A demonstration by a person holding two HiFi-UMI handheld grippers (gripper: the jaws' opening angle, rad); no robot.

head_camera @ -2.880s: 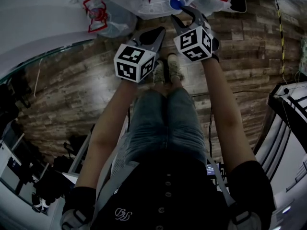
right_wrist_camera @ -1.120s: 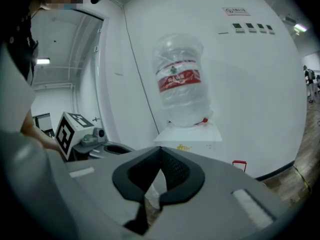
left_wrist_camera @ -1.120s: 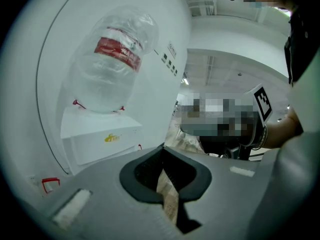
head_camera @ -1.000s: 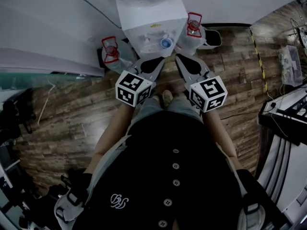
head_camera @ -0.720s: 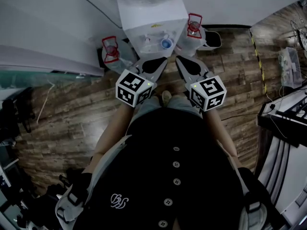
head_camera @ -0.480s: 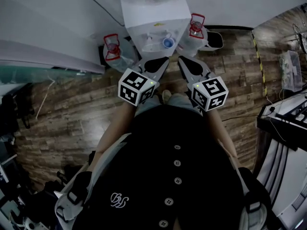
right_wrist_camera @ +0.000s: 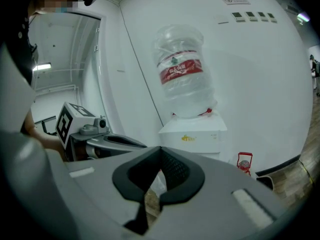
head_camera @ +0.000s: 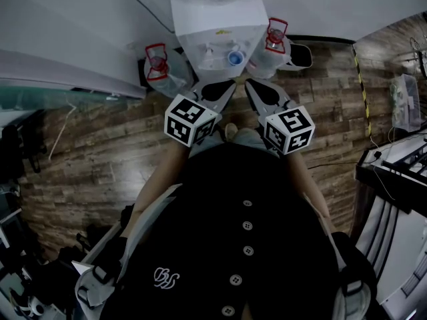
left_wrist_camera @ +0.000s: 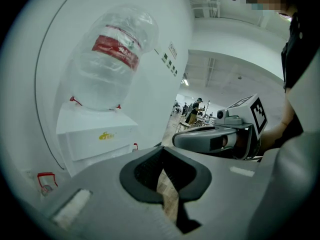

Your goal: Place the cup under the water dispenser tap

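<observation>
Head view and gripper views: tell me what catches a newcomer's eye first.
The white water dispenser stands against the wall straight ahead, a big clear bottle upended on top. Just before it, the left claw and right claw hang side by side, both shut and empty.

This looks like a large open workplace, a lab or a shared office hall rather than a home. A white water dispenser (head_camera: pixel 217 32) topped by a big upturned bottle (right_wrist_camera: pixel 182 71) stands against a plain curved white wall (head_camera: pixel 67 39). Spare bottles (head_camera: pixel 157 62) sit on the wood-pattern floor (head_camera: pixel 100 159) beside it. Striped yellow-and-black tape (head_camera: pixel 361 92) runs over the boards, and cables trail near dark equipment racks (head_camera: pixel 393 172). Far off, small and blurred, people (left_wrist_camera: pixel 192 111) stand at what may be work surfaces under ceiling strip lights (left_wrist_camera: pixel 186 82).
</observation>
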